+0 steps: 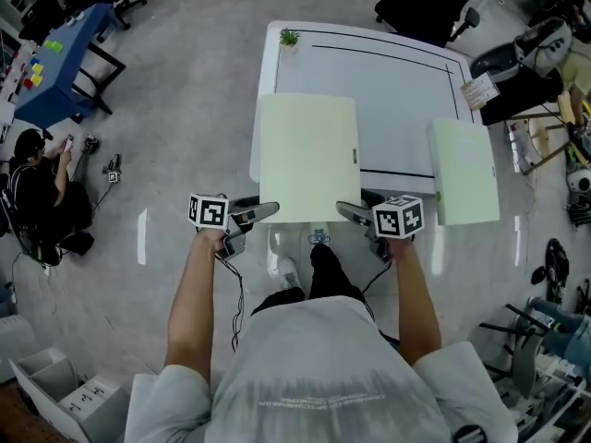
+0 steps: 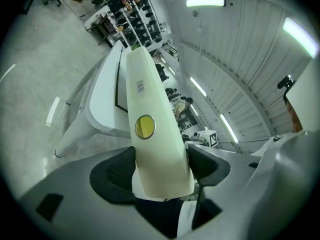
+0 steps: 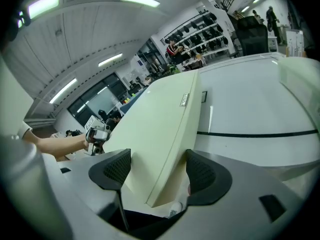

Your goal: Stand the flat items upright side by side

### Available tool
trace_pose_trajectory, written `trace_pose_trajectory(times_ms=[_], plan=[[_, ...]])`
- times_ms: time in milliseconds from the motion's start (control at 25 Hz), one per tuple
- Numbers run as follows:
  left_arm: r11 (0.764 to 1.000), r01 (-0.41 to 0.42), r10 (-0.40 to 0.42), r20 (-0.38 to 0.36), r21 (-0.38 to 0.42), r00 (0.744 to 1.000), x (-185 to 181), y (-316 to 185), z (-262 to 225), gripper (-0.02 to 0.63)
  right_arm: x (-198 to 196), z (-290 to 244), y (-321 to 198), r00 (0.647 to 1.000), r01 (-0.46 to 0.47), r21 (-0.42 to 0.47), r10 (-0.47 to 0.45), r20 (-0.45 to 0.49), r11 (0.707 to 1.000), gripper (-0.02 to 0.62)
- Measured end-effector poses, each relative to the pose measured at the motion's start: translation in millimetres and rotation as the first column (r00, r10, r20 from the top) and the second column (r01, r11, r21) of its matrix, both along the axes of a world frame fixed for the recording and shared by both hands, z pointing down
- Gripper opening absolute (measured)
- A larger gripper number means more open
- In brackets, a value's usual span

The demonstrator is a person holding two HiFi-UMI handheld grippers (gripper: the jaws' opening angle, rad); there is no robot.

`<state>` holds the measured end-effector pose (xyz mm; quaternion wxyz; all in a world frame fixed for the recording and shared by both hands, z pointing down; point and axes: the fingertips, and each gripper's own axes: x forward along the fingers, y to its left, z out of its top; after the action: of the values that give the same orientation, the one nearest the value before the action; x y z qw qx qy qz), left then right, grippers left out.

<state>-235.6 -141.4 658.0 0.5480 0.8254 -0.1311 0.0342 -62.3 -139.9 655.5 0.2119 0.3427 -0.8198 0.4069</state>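
**White tabletop, one flat item in two grips**

Head view: white tabletop [image 1: 388, 72], small plant [image 1: 289, 37] at its far left corner. Cream flat item [image 1: 307, 155] hung over the near edge, left gripper [image 1: 268, 210] and right gripper [image 1: 346, 210] at its near corners. Second flat item [image 1: 464, 172] lay flat to the right.

Left gripper view: jaws pinched the cream item, round yellow sticker [image 2: 145, 126] showing.

Right gripper view: jaws pinched the same item, tilted.

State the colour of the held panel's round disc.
Yellow round disc on cream flat panel; best in left gripper view.
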Motion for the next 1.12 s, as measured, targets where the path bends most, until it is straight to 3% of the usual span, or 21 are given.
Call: trace_pose_trajectory(times_ms=[240,400,520,880,1120], plan=[[0.993,0.024,-0.029,0.047,0.112,0.998,-6.4,-7.2,-23.1,0.339,-5.5,-20.0,-11.3,0.999,0.04,0.089,-0.039,-0.013,0.995,0.356],[0.971,0.082,-0.1,0.071,0.226,0.992,-11.2,-24.6,-43.9,0.339,-8.0,-29.5,-28.9,0.997,0.072,0.132,-0.07,-0.019,0.989,0.356],[0.95,0.066,-0.113,0.14,0.304,0.984,-11.6,-32.7,-49.3,0.341,-9.7,-25.0,-42.2,0.988,0.134,0.16,-0.118,-0.103,0.978,0.356],[0.878,0.098,-0.209,0.191,0.469,0.959,-24.9,-57.8,-64.5,0.339,-24.8,-21.6,-73.8,0.985,0.162,0.183,-0.149,-0.084,0.97,0.356],[0.785,0.027,-0.25,0.276,0.619,0.928,-21.8,-67.4,-74.6,0.339,-26.9,-31.0,-109.7,0.981,0.182,0.256,-0.158,-0.111,0.949,0.356]])
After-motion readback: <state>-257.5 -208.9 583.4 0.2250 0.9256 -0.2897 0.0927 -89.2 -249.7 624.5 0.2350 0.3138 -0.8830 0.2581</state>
